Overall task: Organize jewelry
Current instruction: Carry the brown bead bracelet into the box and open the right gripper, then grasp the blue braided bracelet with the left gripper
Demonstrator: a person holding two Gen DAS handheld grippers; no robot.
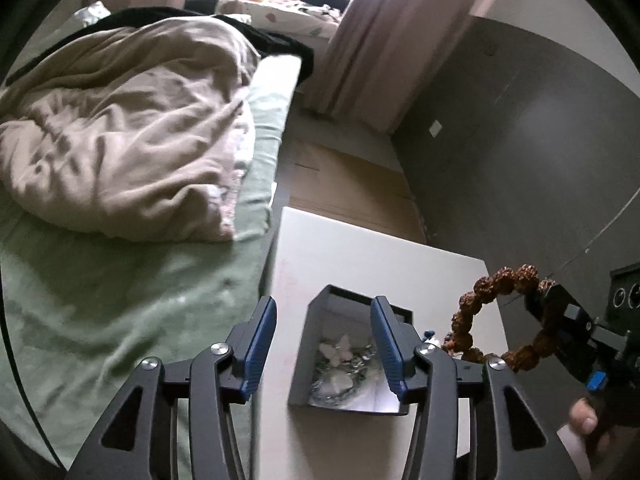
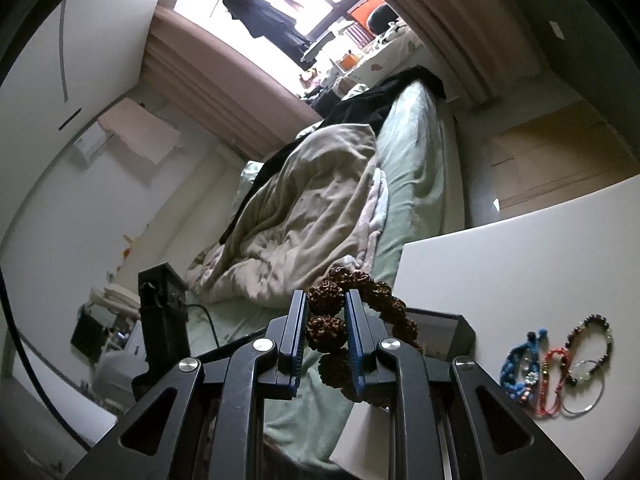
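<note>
Nearest me, the left gripper (image 1: 324, 344) hangs with jaws released and nothing between them, over the open grey jewelry box (image 1: 316, 344), where a butterfly piece (image 1: 340, 350) already lies. At three o'clock the right gripper (image 2: 325, 336) is clenched on a knobbly brown seed-bead bracelet (image 1: 496, 312), carried high, likely bound for the box. Farther along the white table (image 2: 520, 264), more bracelets (image 2: 556, 372) wait.

A home bedroom: an unmade bed (image 1: 132, 280) with a rumpled beige duvet (image 1: 128, 132) stood beside a white table (image 1: 360, 256), curtains (image 1: 384, 36) beyond it.
</note>
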